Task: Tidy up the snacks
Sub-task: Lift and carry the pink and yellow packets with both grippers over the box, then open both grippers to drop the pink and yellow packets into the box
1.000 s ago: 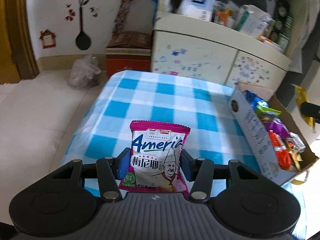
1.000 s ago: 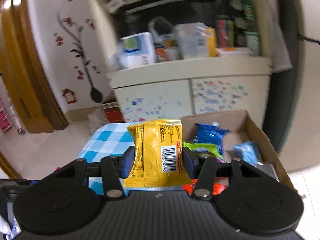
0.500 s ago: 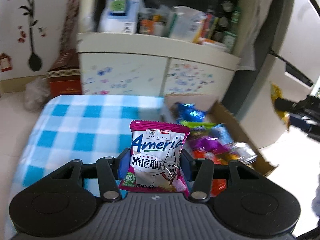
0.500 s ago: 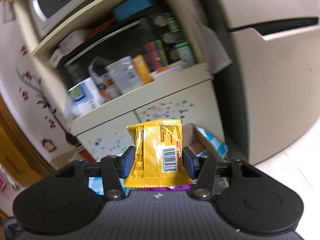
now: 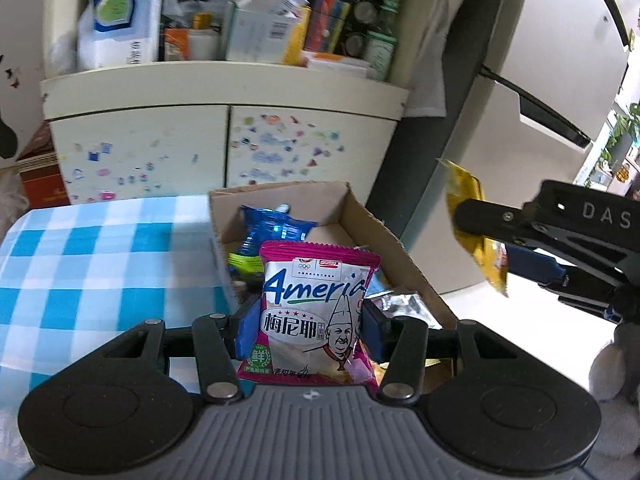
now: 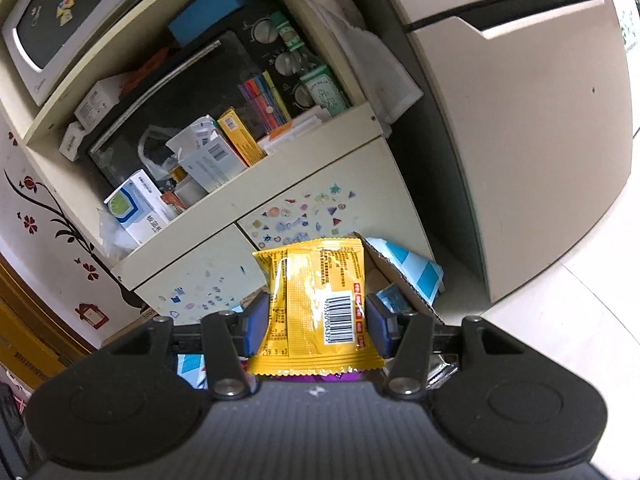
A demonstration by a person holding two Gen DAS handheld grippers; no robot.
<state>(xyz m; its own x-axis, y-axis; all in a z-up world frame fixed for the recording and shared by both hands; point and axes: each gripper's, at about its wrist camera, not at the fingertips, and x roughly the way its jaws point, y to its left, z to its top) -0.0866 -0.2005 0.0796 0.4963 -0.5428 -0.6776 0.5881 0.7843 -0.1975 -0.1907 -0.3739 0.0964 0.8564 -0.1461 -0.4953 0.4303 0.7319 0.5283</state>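
Left tool (image 5: 308,330) gripping pink-white snack packet (image 5: 316,312), upright, chef print

The left claw (image 5: 310,326) has a packet (image 5: 316,312) between its pads. Just beyond and below it stands a box (image 5: 396,240) with snacks (image 5: 276,230) inside, on a table (image 5: 100,256) that spreads to the claw's left. Behind the box is a cabinet (image 5: 224,144), with a fridge (image 5: 532,92) right of that. Far to the right, beside the box, the right claw (image 5: 496,256) grips a second packet (image 5: 466,188). Ahead of the right claw, beyond its packet (image 6: 316,300), lie the box's corner (image 6: 384,264) and the cabinet (image 6: 320,184).
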